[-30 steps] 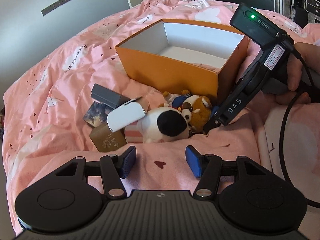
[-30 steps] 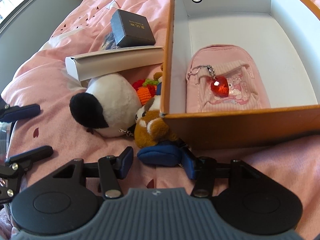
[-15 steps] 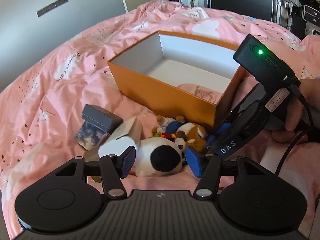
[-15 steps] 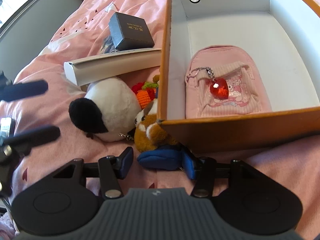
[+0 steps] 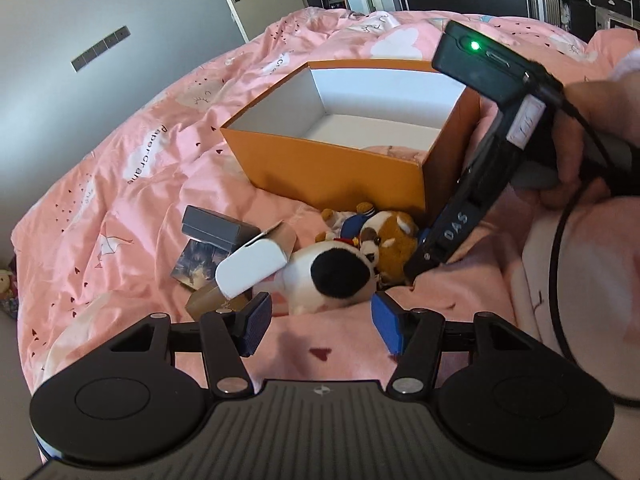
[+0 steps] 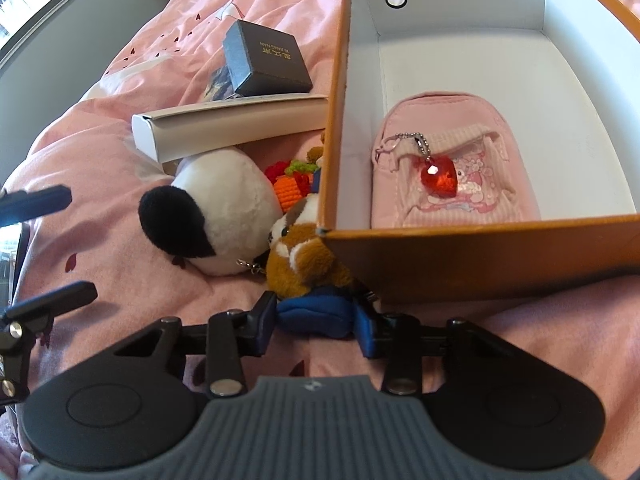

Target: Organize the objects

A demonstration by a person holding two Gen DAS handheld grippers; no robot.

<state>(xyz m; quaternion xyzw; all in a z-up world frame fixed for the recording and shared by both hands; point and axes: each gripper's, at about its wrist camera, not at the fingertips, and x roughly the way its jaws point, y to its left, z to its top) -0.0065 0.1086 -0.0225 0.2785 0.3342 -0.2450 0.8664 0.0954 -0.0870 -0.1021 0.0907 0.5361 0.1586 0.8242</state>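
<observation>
Blue plush btwn closing R claw

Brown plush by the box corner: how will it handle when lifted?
The brown plush looks soft, so it should squash between the closing fingers. Probably light. Its keychain seems to link it to the black-and-white plush, which may drag along.

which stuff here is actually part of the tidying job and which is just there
Part of the job:
orange box
pink pouch, already inside it
brown plush
black-and-white plush
dark grey box
long white box
right gripper, closing on the plush's blue part

Just there:
pink bedding
door
</observation>
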